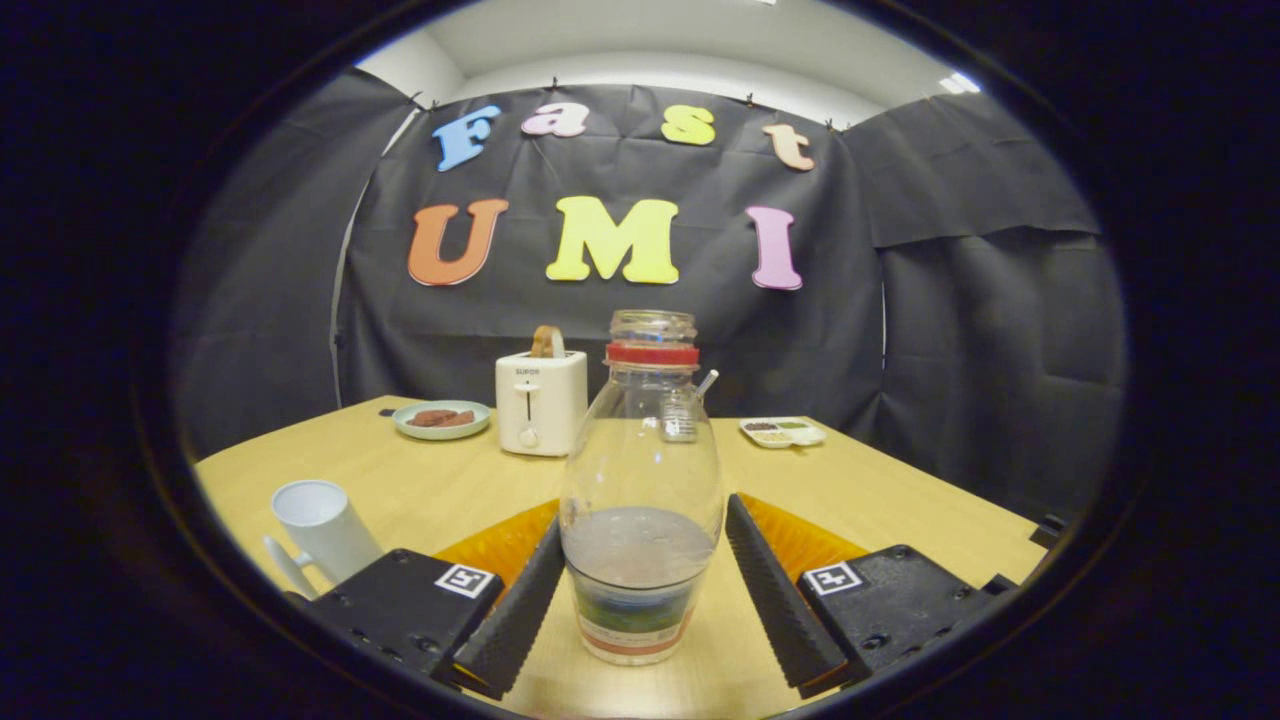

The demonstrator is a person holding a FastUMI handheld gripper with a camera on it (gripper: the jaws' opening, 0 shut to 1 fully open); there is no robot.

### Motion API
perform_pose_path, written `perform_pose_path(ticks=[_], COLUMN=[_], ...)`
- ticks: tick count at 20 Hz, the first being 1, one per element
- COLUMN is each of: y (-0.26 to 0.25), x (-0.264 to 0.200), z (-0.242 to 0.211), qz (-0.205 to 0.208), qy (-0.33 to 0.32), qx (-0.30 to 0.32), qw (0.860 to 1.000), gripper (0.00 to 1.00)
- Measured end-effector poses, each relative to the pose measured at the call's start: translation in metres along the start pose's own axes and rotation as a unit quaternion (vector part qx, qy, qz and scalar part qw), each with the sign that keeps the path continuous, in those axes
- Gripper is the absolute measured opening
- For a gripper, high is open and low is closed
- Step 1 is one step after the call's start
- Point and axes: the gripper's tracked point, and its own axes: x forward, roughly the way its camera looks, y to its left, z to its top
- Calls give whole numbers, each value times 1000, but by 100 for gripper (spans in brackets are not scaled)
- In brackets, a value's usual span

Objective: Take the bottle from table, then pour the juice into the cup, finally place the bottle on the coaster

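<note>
**Bottle stands between my spread fingers, not yet gripped**

The bench (420, 480) is the biggest thing before me, a pale wooden top running back to the black cloth wall of the booth.

My gripper (640, 590) sits low over the near part of it, fingers spread wide. The left finger (515, 615) lies just beside the bottle's lower left side, perhaps brushing it; I cannot tell for sure. The right finger (780, 600) stands off from the bottle with bench showing in the gap. So the gripper is open and holds nothing.

The bottle (641, 470) stands upright on the bench between the fingers. It is clear, with a red ring at the neck and an open mouth, no cap on it. Dark juice fills only the lower part, and a label wraps the base.

Beyond the bottle, to the left, a white toaster (541, 402) stands near the back of the bench with a slice of bread (547, 342) sticking out of its slot. Left of my left finger a white cup (322, 527) stands on the bench, tilted by the lens, its handle toward me.

Just left of the toaster is a pale green plate (442, 420) with something brown on it. Off to the right at the back lies a small white tray (783, 431) with compartments, dark and green bits inside. Behind the bottle's shoulder I see a small clear glass (680, 415) with a stick or straw in it, partly hidden.
</note>
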Motion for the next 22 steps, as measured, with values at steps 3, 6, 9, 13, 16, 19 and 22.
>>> perform_pose_path(ticks=[3, 6, 9, 13, 16, 19, 22], y=[0, -4, -5, -4, -5, -8, -3], x=[0, -8, -18, -32, -43, -52, -57], z=[-3, 1, 19, 29, 35, 39, 39], qz=[3, -5, -12, -9, -12, -27, -27], qy=[0, 17, 1, 5, 13, 19, 29], qx=[-20, -34, -91, -144, -192, -232, -261], qw=[1000, 999, 996, 989, 981, 972, 965], gripper=[88, 83, 82, 82, 82, 82, 82])
